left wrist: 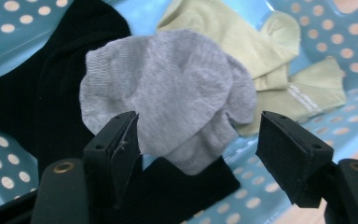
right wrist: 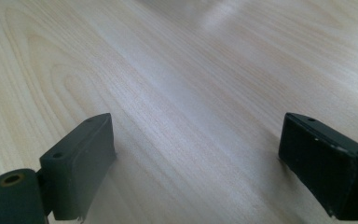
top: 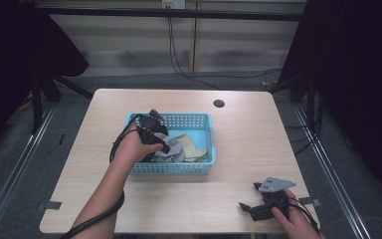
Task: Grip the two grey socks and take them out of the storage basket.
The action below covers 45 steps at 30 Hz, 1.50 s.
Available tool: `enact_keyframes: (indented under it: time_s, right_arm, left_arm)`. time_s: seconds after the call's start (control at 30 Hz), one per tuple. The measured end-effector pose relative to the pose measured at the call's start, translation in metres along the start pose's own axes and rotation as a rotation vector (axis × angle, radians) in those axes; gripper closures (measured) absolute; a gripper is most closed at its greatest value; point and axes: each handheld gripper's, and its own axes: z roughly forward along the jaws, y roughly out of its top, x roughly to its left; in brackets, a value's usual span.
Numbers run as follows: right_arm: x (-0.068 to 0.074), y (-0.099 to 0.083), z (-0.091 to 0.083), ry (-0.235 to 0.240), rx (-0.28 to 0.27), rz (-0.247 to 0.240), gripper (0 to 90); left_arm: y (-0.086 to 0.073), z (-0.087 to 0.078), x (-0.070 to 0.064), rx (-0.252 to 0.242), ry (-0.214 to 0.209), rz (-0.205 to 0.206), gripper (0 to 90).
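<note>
Left gripper [left wrist: 196, 149] reaching into the blue basket [top: 199, 167] — jaws wide around the grey sock [left wrist: 168, 93].
Right gripper [right wrist: 196, 158] is idling on the table [right wrist: 177, 70], jaws wide and holding nothing — leaving the sock pile free.

Black tongs [left wrist: 200, 154], brass-coloured pivot screws; grey three-cornered plate on right tongs [top: 248, 206]; black cables; bare forearms.

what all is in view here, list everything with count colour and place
perforated plastic basket: 1, light blue, middle of table
crumpled knit sock: 1, grey, in basket, between the left claw's open jaws
black fabric piece: 1, black, in basket under grey sock
pale socks: at least 2, yellow-green, basket's right part
wooden table: 1, light wood
round hole: 1, dark, table's far side
left claw: 1, black, open, in basket
right claw: 1, black, open, over bare table near right front corner
</note>
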Motion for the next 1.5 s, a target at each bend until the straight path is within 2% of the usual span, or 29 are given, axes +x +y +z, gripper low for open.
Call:
enact_keyframes:
  time_s: [0.17,0.27,0.4,0.43,0.47,0.5,0.6,0.63,0.8,0.87,0.9,0.93,1.0,1.1,1.3,1.5]
  right_arm:
    - [0.000,0.000,0.000,0.000,-0.002,0.003,10.2]
    - [0.000,0.000,0.000,0.000,-0.001,0.004,10.1]
    - [0.000,0.000,0.000,0.000,-0.001,0.004,10.2]
    - [0.000,0.000,0.000,0.000,-0.003,0.002,10.2]
    - [0.000,0.000,0.000,0.000,-0.003,0.002,10.2]
    - [0.000,0.000,0.000,0.000,-0.001,0.004,10.2]
    - [0.000,0.000,0.000,0.001,-0.001,0.004,10.2]
    - [0.000,0.000,0.000,0.000,0.000,0.004,10.2]
    - [0.000,0.000,0.000,0.000,0.000,0.004,10.2]
    - [0.000,0.000,0.000,0.001,0.000,0.000,10.2]
    - [0.000,0.000,0.000,0.000,0.001,0.001,10.2]
    - [0.000,0.000,0.000,0.000,0.001,0.001,10.2]
    - [0.000,0.000,0.000,0.000,0.001,0.001,10.2]
    - [0.000,0.000,0.000,0.000,0.000,0.001,10.2]
    - [0.000,0.000,0.000,0.000,-0.001,0.004,10.2]
    - [0.000,0.000,0.000,0.000,-0.001,0.004,10.2]
  left_arm:
    - [-0.002,0.009,0.008,0.006,0.005,-0.038,29.6]
    - [-0.002,0.013,0.011,0.005,0.006,-0.040,30.4]
    - [-0.002,0.020,0.016,0.005,0.015,-0.076,33.7]
    - [-0.002,0.022,0.018,0.011,0.035,-0.067,38.9]
    - [-0.002,0.022,0.018,0.011,0.035,-0.067,40.1]
    - [-0.002,0.024,0.020,-0.001,0.034,-0.085,40.5]
    - [-0.002,0.027,0.022,0.003,0.036,-0.087,42.5]
    - [-0.003,0.031,0.023,0.005,0.034,-0.099,43.2]
    - [-0.003,0.038,0.021,0.024,0.016,-0.097,45.1]
    - [-0.003,0.040,0.021,0.035,0.015,-0.103,47.4]
    - [-0.003,0.040,0.022,0.039,0.016,-0.103,53.6]
    - [-0.003,0.041,0.022,0.043,0.016,-0.106,53.6]
    - [-0.003,0.040,0.023,0.049,0.012,-0.114,59.3]
    - [-0.003,0.038,0.024,0.065,-0.008,-0.108,76.5]
    - [-0.001,0.030,0.023,0.072,-0.011,-0.103,80.1]
    - [0.003,0.014,0.027,0.046,0.002,-0.113,78.8]
